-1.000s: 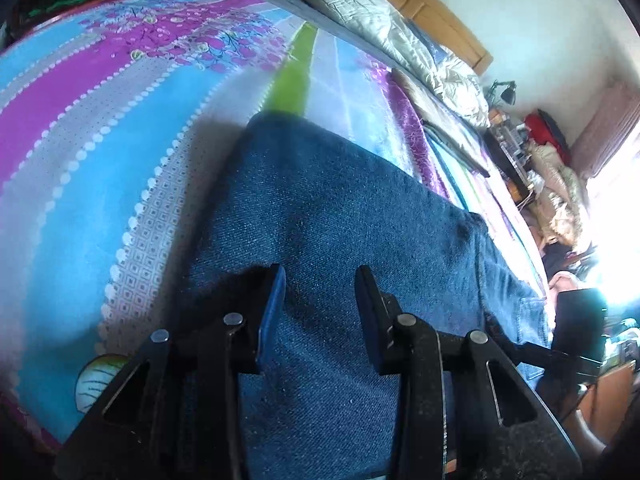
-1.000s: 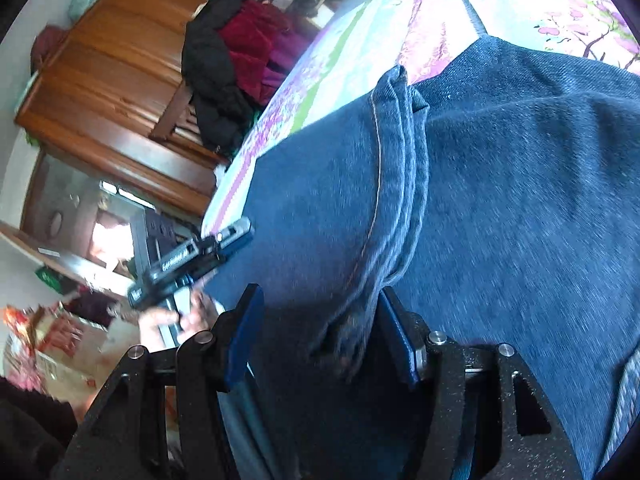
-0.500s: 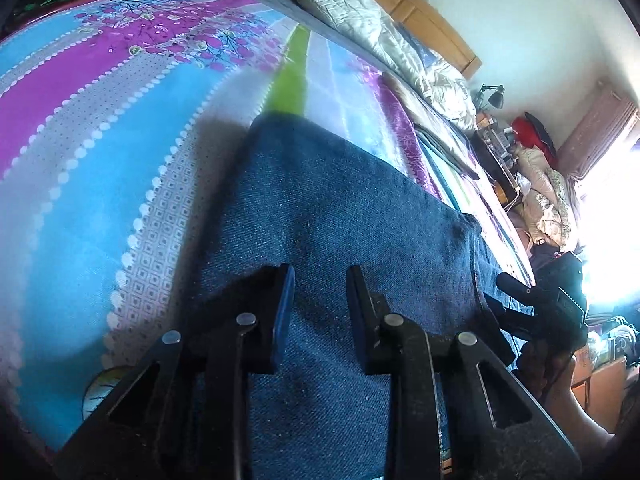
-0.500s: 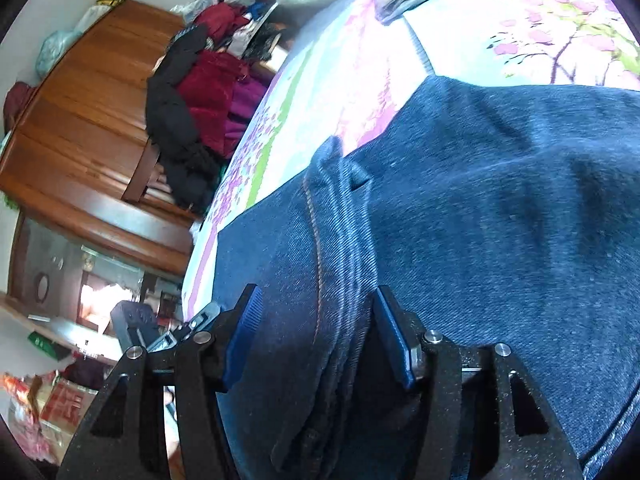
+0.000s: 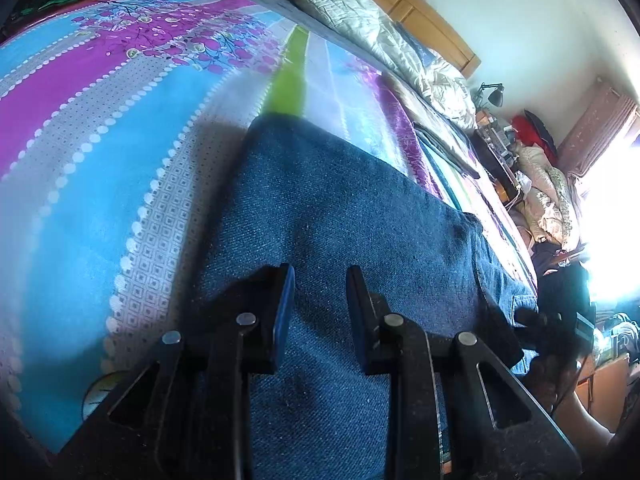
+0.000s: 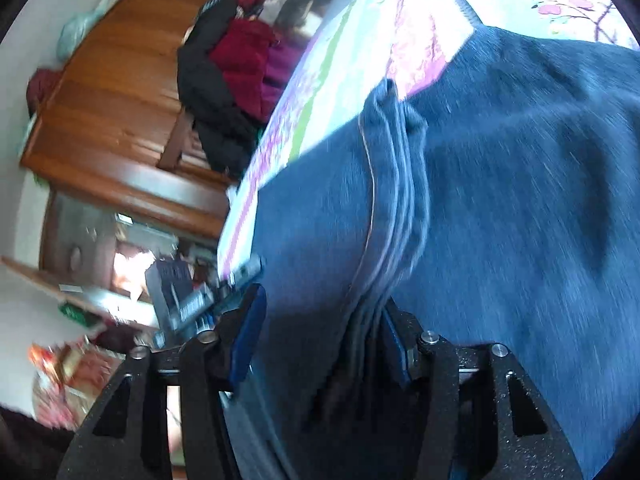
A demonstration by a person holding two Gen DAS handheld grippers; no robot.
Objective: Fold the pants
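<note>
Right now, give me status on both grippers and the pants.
Left gripper open over the jeans. Right gripper open around bunched denim edge. Nothing blocking on the bedsheet.

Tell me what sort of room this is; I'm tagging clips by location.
Most likely a lived-in bedroom: the jeans lie on a bed with a patterned sheet, a quilt sits against the wooden headboard, and clothes are heaped by a wooden wardrobe.
</note>
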